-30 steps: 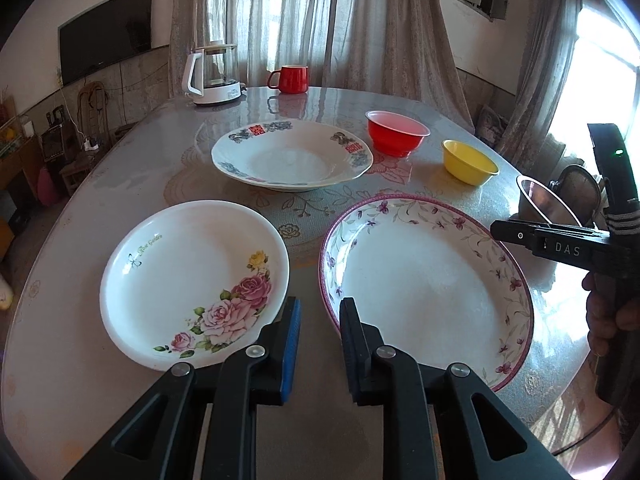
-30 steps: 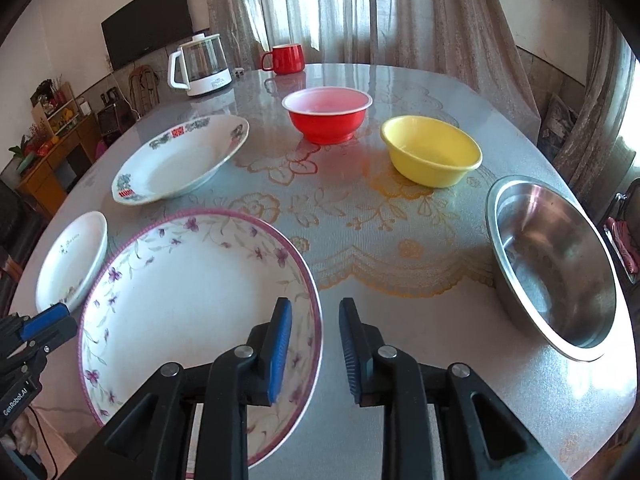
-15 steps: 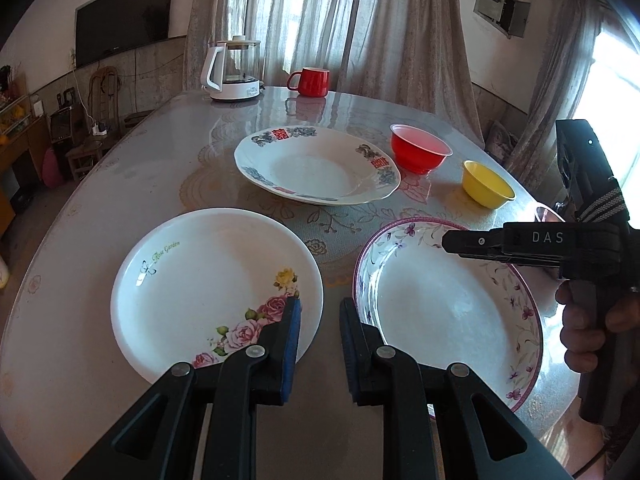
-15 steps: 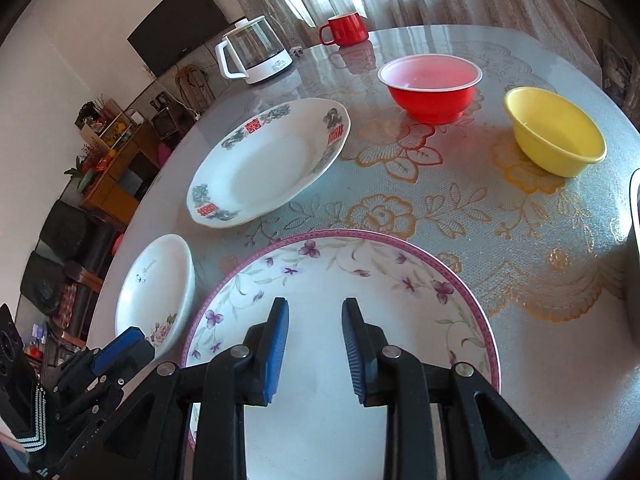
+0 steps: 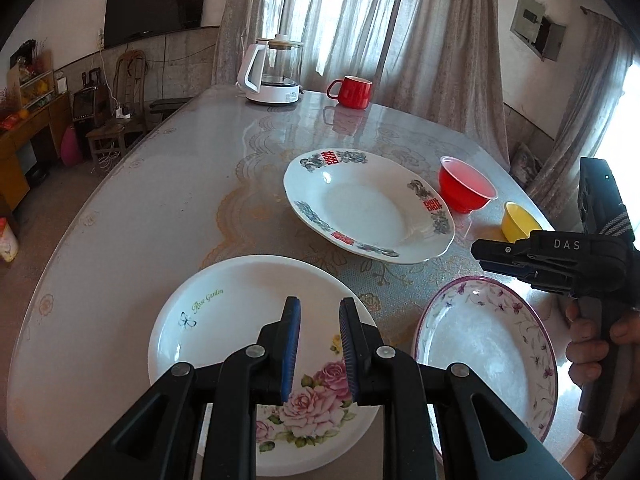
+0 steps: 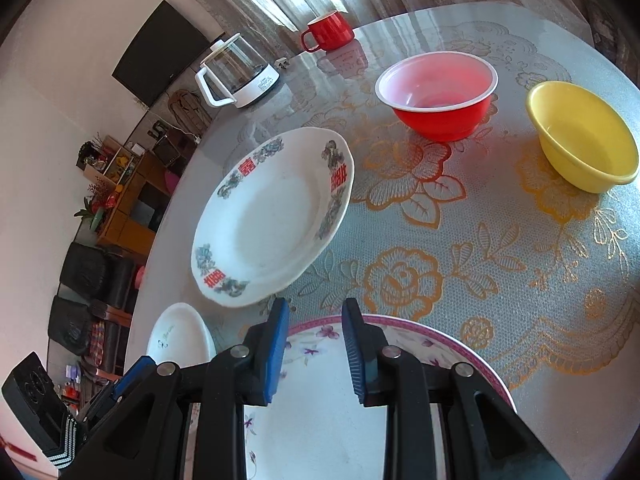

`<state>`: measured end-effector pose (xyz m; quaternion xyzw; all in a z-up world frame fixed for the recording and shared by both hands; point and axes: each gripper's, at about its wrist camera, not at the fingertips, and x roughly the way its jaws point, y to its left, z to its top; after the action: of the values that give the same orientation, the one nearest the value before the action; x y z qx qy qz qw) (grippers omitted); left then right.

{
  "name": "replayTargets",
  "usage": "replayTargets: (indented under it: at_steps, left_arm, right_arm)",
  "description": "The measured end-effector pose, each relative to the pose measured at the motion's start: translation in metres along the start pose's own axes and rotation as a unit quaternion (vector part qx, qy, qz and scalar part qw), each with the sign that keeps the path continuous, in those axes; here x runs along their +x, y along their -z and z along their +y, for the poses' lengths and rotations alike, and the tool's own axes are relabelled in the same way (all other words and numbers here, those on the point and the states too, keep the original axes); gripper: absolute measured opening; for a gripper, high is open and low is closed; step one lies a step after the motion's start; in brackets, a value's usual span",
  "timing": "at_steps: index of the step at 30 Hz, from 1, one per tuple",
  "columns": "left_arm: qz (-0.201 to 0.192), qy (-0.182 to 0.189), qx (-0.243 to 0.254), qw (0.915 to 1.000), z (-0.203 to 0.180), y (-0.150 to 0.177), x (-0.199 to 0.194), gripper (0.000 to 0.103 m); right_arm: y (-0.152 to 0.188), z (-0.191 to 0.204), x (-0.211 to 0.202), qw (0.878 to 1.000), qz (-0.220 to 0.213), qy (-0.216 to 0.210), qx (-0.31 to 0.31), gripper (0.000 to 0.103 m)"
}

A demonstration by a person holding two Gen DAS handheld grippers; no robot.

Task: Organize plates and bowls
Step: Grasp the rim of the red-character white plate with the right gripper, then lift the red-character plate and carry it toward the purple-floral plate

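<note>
A white rose plate (image 5: 240, 320) lies at the table's near side, also in the right wrist view (image 6: 180, 336). My left gripper (image 5: 319, 320) is open and empty above it. A purple-flowered plate (image 5: 488, 344) lies to its right, also in the right wrist view (image 6: 320, 420). My right gripper (image 6: 315, 322) is open and empty above its far rim; it shows in the left wrist view (image 5: 476, 249). A large plate with red characters (image 5: 368, 208) (image 6: 272, 216) lies farther back. A red bowl (image 6: 436, 92) and a yellow bowl (image 6: 584, 136) stand beyond.
A glass kettle (image 5: 274, 70) and a red mug (image 5: 352, 92) stand at the table's far edge (image 5: 120, 168). Chairs and a wooden cabinet (image 5: 24, 140) stand off the table's left side. Curtains hang behind.
Both grippers have moved forward and left over the table. The left one now hangs over the rose plate, the right one over the purple plate's far rim. The steel bowl has left the views.
</note>
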<state>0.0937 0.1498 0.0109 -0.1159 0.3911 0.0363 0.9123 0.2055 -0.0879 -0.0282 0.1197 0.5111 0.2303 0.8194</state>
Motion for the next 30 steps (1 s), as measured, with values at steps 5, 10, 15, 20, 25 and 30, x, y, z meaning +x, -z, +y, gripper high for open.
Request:
replayTargets:
  at_steps: [5, 10, 15, 20, 25, 30]
  left_arm:
    - [0.016, -0.008, -0.009, 0.9998, 0.008, -0.015, 0.015, 0.021]
    - [0.031, -0.003, -0.035, 0.9989, 0.025, -0.035, 0.031, 0.021]
    - [0.038, 0.017, -0.042, 0.9983, 0.029, -0.058, 0.048, 0.040]
    - [0.050, 0.017, -0.051, 0.9973, 0.036, -0.083, 0.071, 0.041]
    - [0.060, -0.009, -0.049, 0.9969, 0.042, -0.102, 0.100, 0.041]
    - [0.064, 0.001, -0.040, 0.9971, 0.036, -0.115, 0.117, 0.041]
  right_arm:
    - [-0.015, -0.004, 0.010, 0.999, 0.002, 0.001, 0.035, 0.027]
    - [-0.029, -0.007, 0.015, 0.999, -0.006, -0.003, 0.052, 0.027]
    - [-0.038, -0.014, 0.021, 0.998, -0.002, -0.020, 0.068, 0.027]
    - [-0.045, -0.014, 0.031, 0.997, -0.001, -0.014, 0.072, 0.027]
    - [-0.051, -0.017, 0.041, 0.997, 0.007, -0.009, 0.074, 0.027]
    - [-0.057, -0.015, 0.052, 0.998, 0.015, -0.006, 0.066, 0.027]
